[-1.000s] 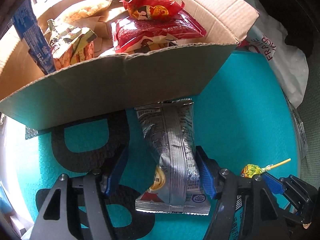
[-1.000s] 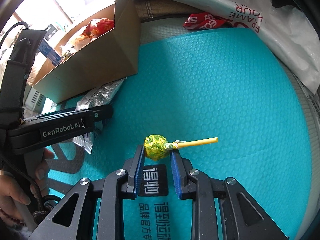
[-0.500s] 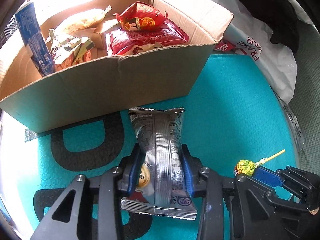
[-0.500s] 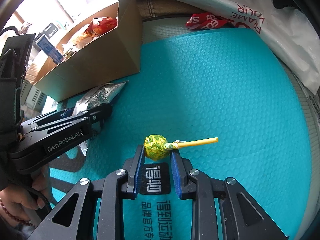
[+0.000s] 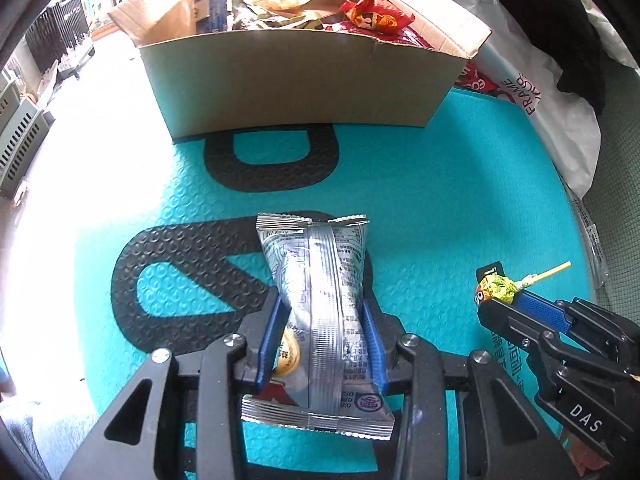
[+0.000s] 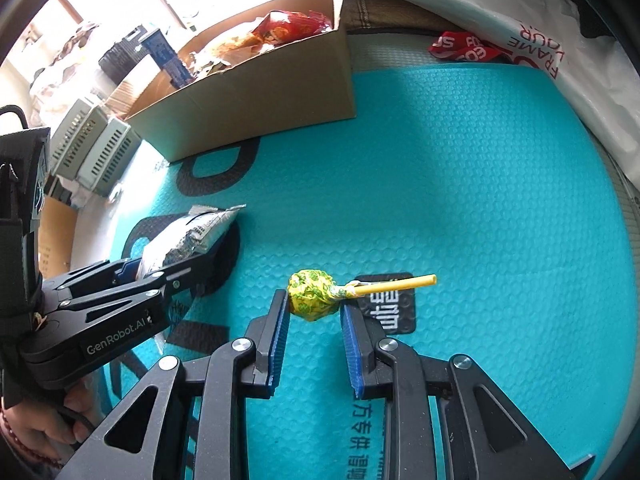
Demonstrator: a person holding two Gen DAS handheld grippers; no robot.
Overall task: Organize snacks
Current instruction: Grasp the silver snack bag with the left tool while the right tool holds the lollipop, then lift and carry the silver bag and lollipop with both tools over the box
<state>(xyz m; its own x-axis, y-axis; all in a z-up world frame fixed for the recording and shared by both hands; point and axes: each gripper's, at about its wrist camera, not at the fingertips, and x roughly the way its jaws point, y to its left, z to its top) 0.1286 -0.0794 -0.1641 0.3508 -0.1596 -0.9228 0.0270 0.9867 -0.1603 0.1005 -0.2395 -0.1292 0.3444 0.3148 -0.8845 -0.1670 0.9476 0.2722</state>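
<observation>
The left tool (image 5: 322, 344) has closed on a silver snack packet (image 5: 320, 312), pads pinching its middle; the packet's lower end hides its front print. The right tool (image 6: 314, 320), narrow, clamps a yellow-green lollipop (image 6: 312, 295). Both tilt steeply down over the teal mat (image 6: 460, 200). Beyond the packet, the cardboard box (image 5: 296, 80) holds red and green snack bags, partly cut off.
</observation>
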